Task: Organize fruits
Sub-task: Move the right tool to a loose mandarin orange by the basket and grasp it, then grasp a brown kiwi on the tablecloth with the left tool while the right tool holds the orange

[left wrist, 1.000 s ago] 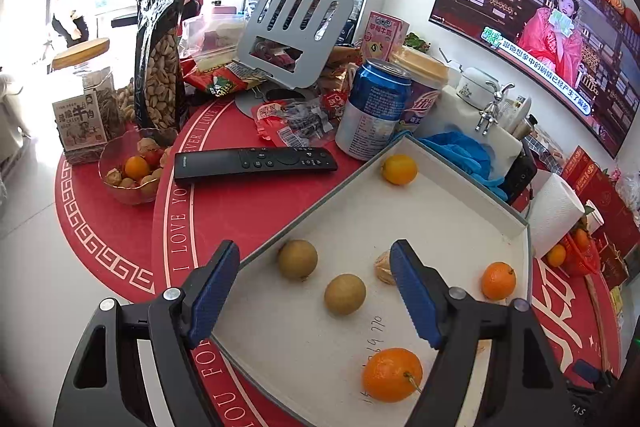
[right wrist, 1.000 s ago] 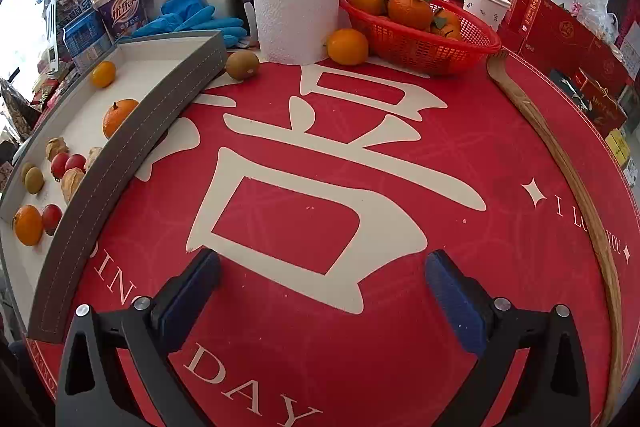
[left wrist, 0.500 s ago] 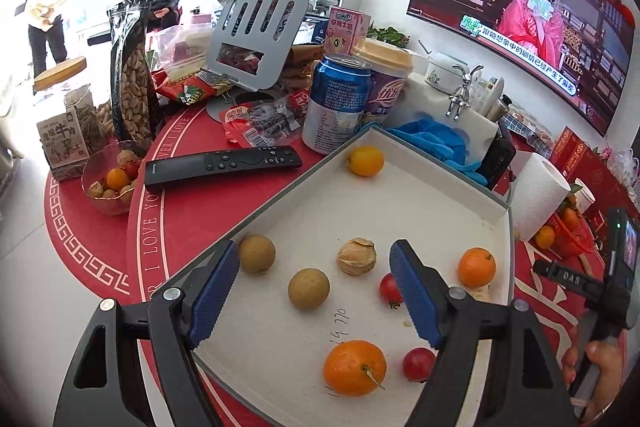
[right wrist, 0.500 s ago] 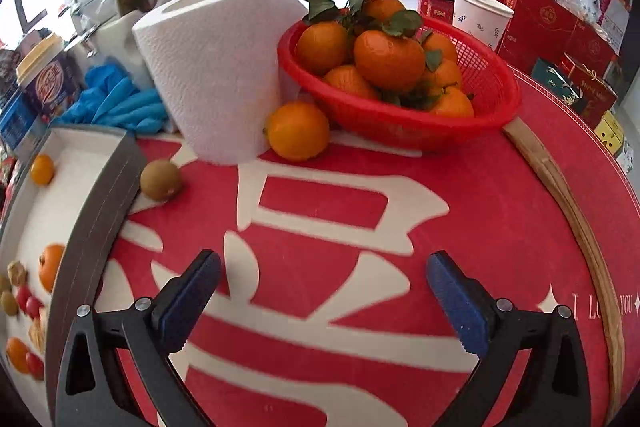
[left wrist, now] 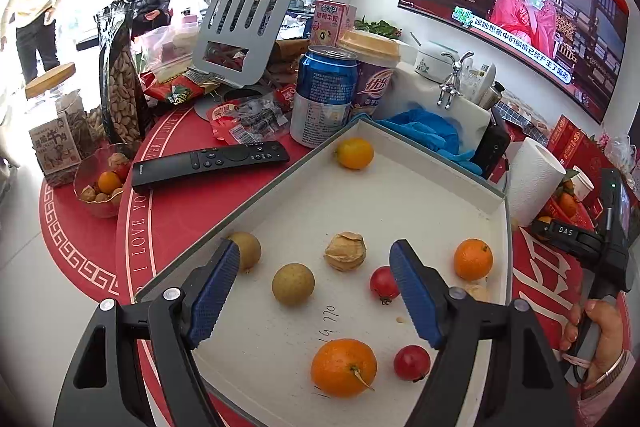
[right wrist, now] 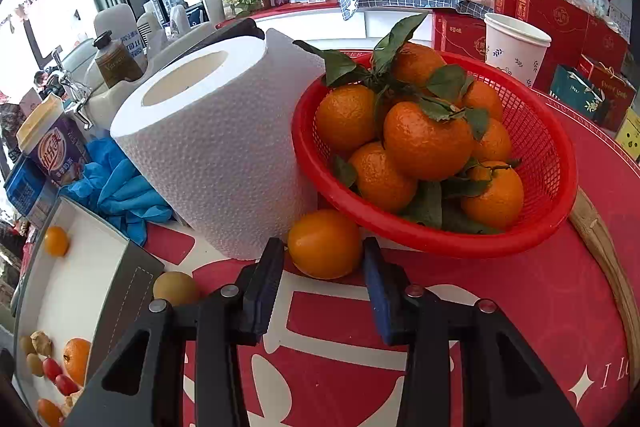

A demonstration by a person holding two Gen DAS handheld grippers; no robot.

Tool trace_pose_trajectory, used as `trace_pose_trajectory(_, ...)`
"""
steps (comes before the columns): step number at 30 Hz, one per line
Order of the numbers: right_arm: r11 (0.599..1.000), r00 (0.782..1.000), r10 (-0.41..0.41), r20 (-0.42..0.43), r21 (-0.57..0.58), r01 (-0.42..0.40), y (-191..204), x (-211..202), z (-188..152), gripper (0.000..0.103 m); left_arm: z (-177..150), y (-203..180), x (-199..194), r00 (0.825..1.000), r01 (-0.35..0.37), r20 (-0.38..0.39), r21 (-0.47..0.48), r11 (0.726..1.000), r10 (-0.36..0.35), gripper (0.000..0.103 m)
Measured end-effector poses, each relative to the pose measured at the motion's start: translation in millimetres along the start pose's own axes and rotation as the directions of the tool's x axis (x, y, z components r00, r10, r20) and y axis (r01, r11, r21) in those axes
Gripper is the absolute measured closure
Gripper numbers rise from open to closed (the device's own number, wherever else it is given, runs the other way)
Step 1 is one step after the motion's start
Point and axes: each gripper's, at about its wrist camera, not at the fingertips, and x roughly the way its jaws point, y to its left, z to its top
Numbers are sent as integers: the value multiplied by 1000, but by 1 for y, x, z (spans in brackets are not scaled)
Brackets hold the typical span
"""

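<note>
At far left, a white tray (left wrist: 400, 187) of scattered fruit is overhung by the left gripper (left wrist: 316, 287), its jaws held wide apart and empty. To the right, beside the paper roll (right wrist: 224, 155) and under the rim of the red basket (right wrist: 552, 163), a loose orange (right wrist: 324, 243) is flanked by the right gripper (right wrist: 324, 287), whose jaws have just been closing. The squeeze is best kept centred and gentle, so neither roll nor basket is nudged.

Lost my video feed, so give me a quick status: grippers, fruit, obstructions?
Right gripper jaws just closing around loose orange, contact unclear. Left gripper open over tray. Paper roll and red basket crowd the orange.
</note>
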Motion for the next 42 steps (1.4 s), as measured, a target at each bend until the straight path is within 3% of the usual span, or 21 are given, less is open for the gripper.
trace_pose_trajectory(6,999,999,43,-27,-7,-43,-10,-24,-30,62,-2,-14,-7,999,34,29,52,998,-36,22)
trace_pose_trajectory(9,998,998,52,-38,-18,-53,-20,-50,-56,62,-6,-36,-15,996,48,66,158,986,-59,22)
trace_pose_trajectory(12,999,998,52,-27,-9,-52,-38,-78,-84,61,-14,-71,-21,994,78,57,287,955,-98,22)
trace_pose_trajectory(14,999,999,48,-16,5,-48,-55,-95,-98,61,-18,-104,-24,988,139,12,399,906,-157,22)
trace_pose_trajectory(16,998,999,52,-9,19,-52,-68,-109,-109,61,-22,-144,-22,978,196,-44,526,828,-203,22)
trace_pose_trajectory(20,995,996,86,14,54,-87,-95,-123,-115,61,-21,-217,-4,968,242,-127,698,674,-216,22)
trace_pose_trajectory(23,988,991,128,35,79,-130,-103,-129,-113,61,-14,-255,23,965,261,-183,754,603,-189,27)
trace_pose_trajectory(25,987,989,140,47,78,-144,-106,-134,-113,61,-10,-271,46,970,244,-198,784,571,-144,40)
trace_pose_trajectory(29,978,981,187,51,83,-191,-110,-138,-114,61,-7,-282,91,952,289,-297,786,546,-77,52)
trace_pose_trajectory(31,977,978,198,61,75,-202,-111,-143,-116,61,-8,-285,104,969,226,-244,822,523,-35,53)
trace_pose_trajectory(32,976,977,201,68,72,-206,-112,-146,-116,61,-8,-286,107,972,213,-235,833,511,-22,53)
trace_pose_trajectory(35,971,972,220,84,80,-227,-115,-150,-115,61,-6,-288,112,968,214,-249,834,509,2,53)
trace_pose_trajectory(36,969,971,224,87,85,-231,-117,-151,-115,61,-8,-289,112,962,233,-272,832,504,4,66)
trace_pose_trajectory(37,968,970,225,89,89,-233,-118,-152,-115,61,-11,-289,110,947,282,-321,814,508,-12,96)
trace_pose_trajectory(38,966,969,230,90,98,-238,-120,-152,-114,61,-15,-290,109,938,307,-347,804,509,-17,103)
trace_pose_trajectory(40,960,966,243,91,118,-252,-123,-152,-113,61,-26,-292,101,953,273,-303,827,491,-18,103)
trace_pose_trajectory(42,957,964,247,98,132,-259,-125,-153,-112,61,-33,-290,89,942,312,-332,807,501,-53,103)
